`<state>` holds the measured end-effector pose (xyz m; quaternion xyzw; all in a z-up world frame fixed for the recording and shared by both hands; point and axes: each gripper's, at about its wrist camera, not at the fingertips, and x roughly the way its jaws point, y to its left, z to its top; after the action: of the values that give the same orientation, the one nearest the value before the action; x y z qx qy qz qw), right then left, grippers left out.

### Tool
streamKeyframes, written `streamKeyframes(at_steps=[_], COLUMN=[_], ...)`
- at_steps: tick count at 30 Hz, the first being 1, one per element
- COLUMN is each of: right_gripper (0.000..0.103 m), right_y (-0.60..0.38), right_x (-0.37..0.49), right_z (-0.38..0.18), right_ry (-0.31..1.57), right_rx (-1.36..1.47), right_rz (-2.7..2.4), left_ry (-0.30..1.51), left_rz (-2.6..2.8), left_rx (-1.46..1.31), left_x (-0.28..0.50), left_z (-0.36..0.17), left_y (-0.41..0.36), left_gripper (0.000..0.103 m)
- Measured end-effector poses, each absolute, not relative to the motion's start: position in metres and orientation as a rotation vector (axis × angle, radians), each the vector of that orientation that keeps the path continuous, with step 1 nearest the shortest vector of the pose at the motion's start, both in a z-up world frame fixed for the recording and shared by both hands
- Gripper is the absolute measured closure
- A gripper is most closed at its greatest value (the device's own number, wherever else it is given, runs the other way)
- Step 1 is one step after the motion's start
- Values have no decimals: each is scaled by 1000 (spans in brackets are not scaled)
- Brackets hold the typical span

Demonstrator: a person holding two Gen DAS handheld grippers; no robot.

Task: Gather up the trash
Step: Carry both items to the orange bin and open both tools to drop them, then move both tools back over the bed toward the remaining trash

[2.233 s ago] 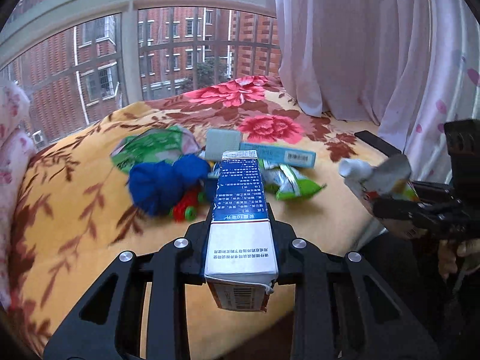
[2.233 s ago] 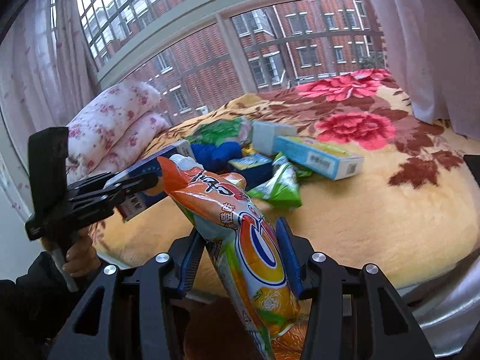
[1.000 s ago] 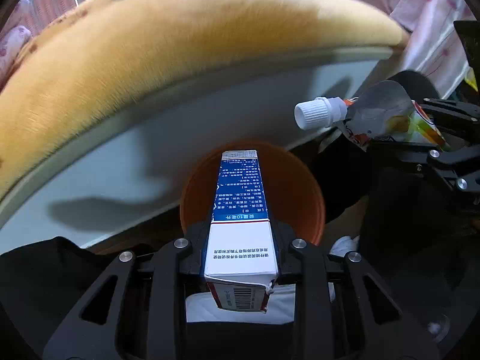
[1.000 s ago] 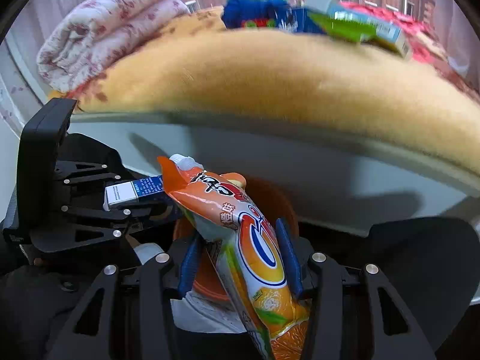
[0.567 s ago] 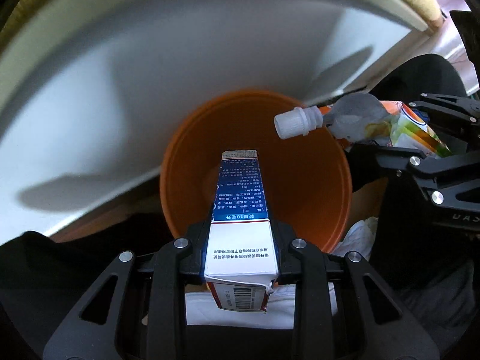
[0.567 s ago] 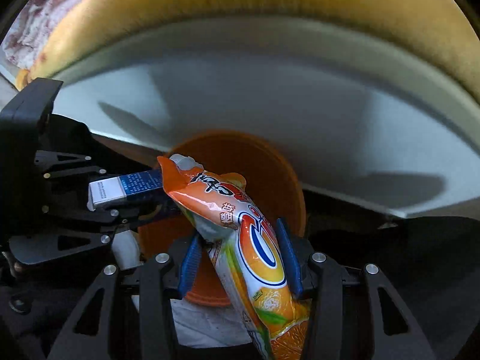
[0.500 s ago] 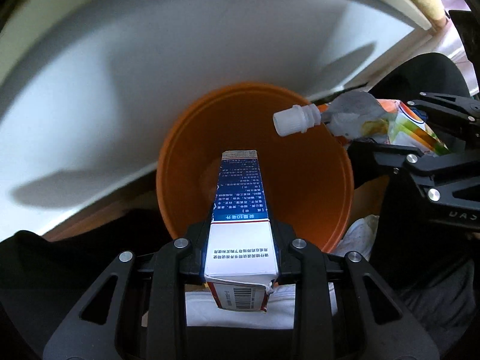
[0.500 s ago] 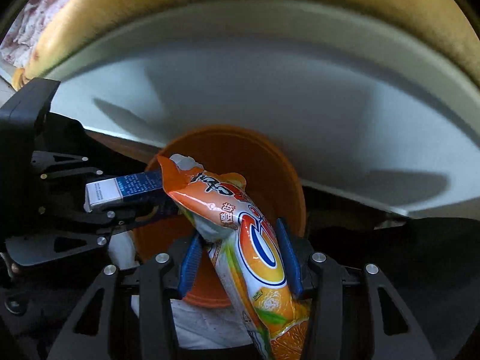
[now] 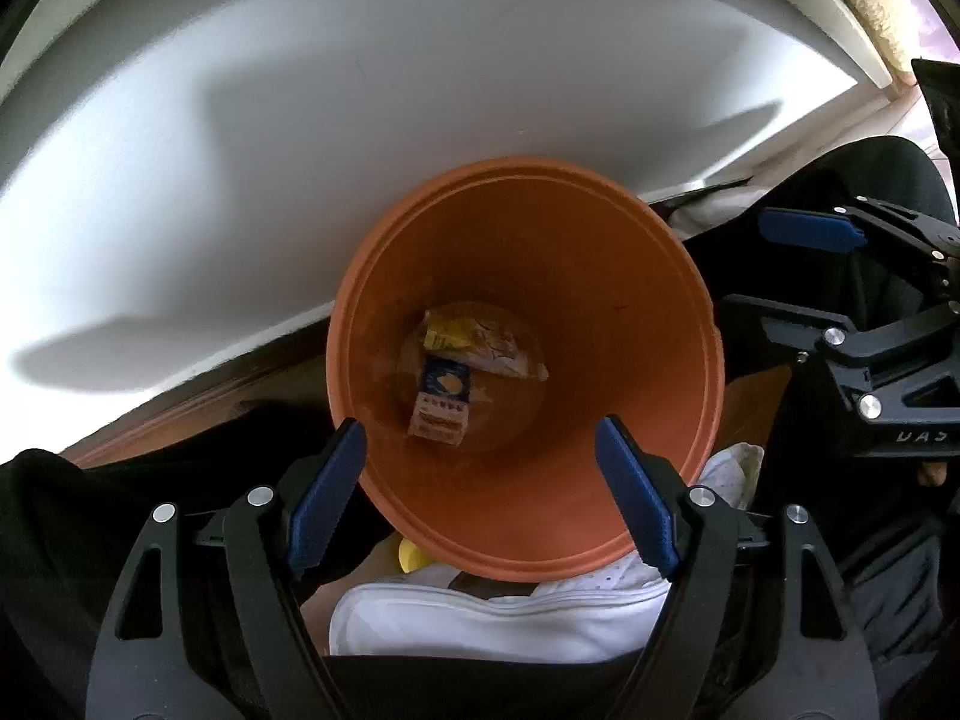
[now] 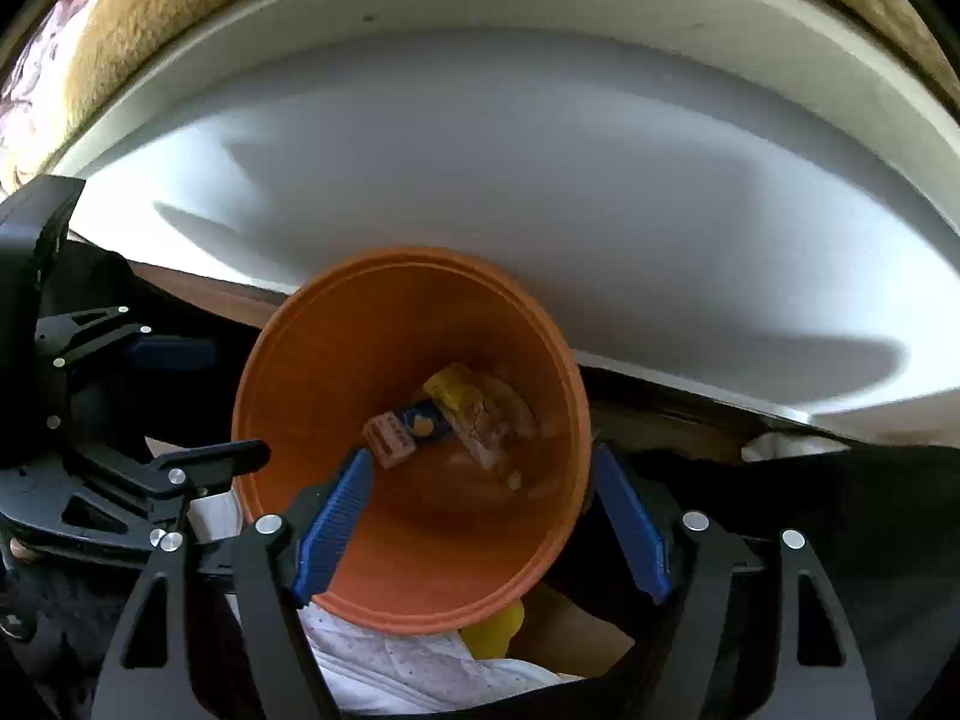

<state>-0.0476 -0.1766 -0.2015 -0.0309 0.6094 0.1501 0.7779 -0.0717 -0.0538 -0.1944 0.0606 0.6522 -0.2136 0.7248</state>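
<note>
An orange bin (image 9: 660,312) (image 10: 312,360) stands on the floor against the white bed side. At its bottom lie the blue-and-white carton (image 9: 441,402) (image 10: 408,429) and the orange drink pouch (image 9: 492,348) (image 10: 486,411). My left gripper (image 9: 480,492) hangs over the bin's near rim, its jaws opening, with nothing between its blue pads (image 9: 327,492). My right gripper (image 10: 480,516) also points down over the bin, its jaws opening and empty. In the left wrist view the right gripper's blue pad (image 9: 807,228) shows at the right edge.
The white bed side panel (image 9: 360,90) (image 10: 600,180) rises just behind the bin, with the yellow blanket's edge (image 10: 150,30) above. White shoes (image 9: 492,618) (image 10: 408,672) and dark trouser legs (image 9: 90,510) lie below the bin. A yellow object (image 10: 498,624) shows under its rim.
Both grippers have opened. The carton left the left gripper and the drink pouch left the right one; both now lie at the bottom of the orange bin.
</note>
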Motion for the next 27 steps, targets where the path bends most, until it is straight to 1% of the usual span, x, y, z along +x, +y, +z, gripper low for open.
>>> streamKeyframes(at_steps=[1,4,8,11,14,19,23,27], right_gripper=[29,29,29,29,29,29,29,29], right_y=[-178,-184,-187,-191,-193,-207,-221,-228], right_x=[-49,-52,-60,-70,-79,-78,-61,-38], right_z=[-200,-196,-180,-156,-121,-57,-12,24], right_ry=[1316,1305,1278,1232,1168,1050,942,828], right_rx=[-62,-58,-65,-84,-102,-71,-80,-168], right_rz=[323,317,321,342,373,411,388,325], left_ry=[1439,1433,1417,1374,1298,1113,991,928], left_rz=[-473,-477,-493,-512,-527,-487,-446,-403], left_rx=[133,125,108,92,83,140,132,89], left_x=[-60,-57,-58,-63,-71,-85,-84,-76], left_z=[-199,-201,-189,-169,-140,-85,-44,-23], left_y=[-53,-47,-46,-41,-34,-19,-4,10], left_gripper=[26,26,26,26,26,26,22,19])
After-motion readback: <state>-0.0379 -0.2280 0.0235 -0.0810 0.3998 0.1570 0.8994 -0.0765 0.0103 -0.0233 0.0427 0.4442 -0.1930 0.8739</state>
